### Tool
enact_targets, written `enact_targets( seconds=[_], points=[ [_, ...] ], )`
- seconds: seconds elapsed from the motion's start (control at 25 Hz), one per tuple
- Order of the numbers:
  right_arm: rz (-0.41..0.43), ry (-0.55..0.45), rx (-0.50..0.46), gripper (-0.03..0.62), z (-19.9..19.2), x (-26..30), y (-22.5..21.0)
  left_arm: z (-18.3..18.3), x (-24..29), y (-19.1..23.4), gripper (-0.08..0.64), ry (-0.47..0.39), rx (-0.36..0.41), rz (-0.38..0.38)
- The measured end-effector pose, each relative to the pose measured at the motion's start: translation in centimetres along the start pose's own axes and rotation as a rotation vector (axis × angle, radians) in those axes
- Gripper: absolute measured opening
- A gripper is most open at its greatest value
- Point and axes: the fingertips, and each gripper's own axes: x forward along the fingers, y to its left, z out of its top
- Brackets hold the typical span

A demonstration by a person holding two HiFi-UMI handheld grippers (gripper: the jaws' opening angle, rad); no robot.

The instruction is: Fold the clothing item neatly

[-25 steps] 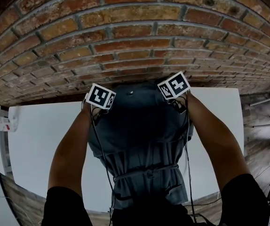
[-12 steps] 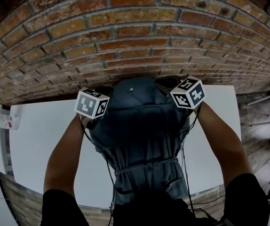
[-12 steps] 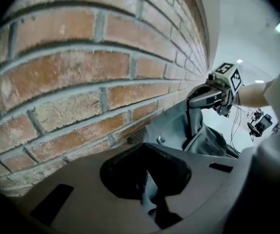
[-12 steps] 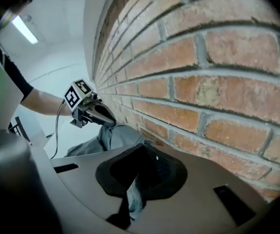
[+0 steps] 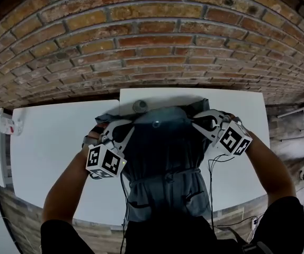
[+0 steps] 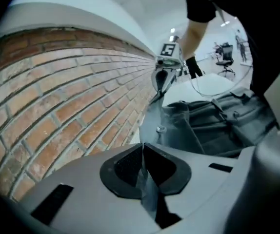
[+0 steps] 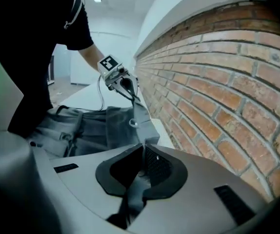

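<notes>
A grey-blue garment [image 5: 162,163] with a drawstring waist hangs stretched between my two grippers above the white table [image 5: 51,152]. Its lower part drops toward my body. My left gripper [image 5: 124,130] is shut on the garment's upper left corner, and the right gripper [image 5: 198,123] is shut on the upper right corner. A metal snap [image 5: 155,124] sits at the middle of the top edge. In the left gripper view the left gripper [image 6: 142,165] pinches a fold of the garment [image 6: 213,123]. The right gripper view shows the right gripper [image 7: 141,172] pinching the garment [image 7: 96,128] too.
A brick wall [image 5: 152,36] runs close behind the table's far edge. Small white items [image 5: 1,131] lie at the table's far left. Wooden floor [image 5: 295,136] shows to the right, and cables [image 5: 213,184] trail from the grippers. An office chair [image 6: 225,50] stands far off.
Both grippers came down in the picture, away from the wall, and rolled so that their marker cubes face outward. The garment's top edge moved with them; the table's far edge now shows.
</notes>
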Motion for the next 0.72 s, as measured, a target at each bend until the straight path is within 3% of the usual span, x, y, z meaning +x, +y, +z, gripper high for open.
enact_targets(
  seconds=[0.16, 0.24, 0.36, 0.44, 0.6, 0.72],
  points=[
    [0.176, 0.185, 0.038, 0.019, -5.4, 1.4, 4.9, -2.8, 0.9, -6.1, 0.012, 0.08, 0.144, -0.094],
    [0.234, 0.279, 0.071, 0.087, -8.2, 2.0, 6.4, -4.6, 1.5, -8.4, 0.014, 0.141, 0.147, -0.162],
    [0.257, 0.336, 0.123, 0.118, -10.2, 2.0, 7.1, -6.2, 1.6, -10.2, 0.114, 0.196, 0.046, -0.24],
    [0.227, 0.289, 0.173, 0.118, -9.4, 1.4, 6.2, -6.4, 0.8, -9.7, 0.132, 0.193, -0.034, -0.24],
    [0.074, 0.043, 0.413, 0.117, -4.0, 0.5, 1.1, -5.5, -1.3, -5.7, 0.135, 0.127, -0.263, -0.143],
    [-0.049, 0.026, 0.494, 0.087, -3.2, 2.0, -1.9, -4.8, -0.9, -1.8, 0.135, 0.095, -0.391, -0.03]
  ],
)
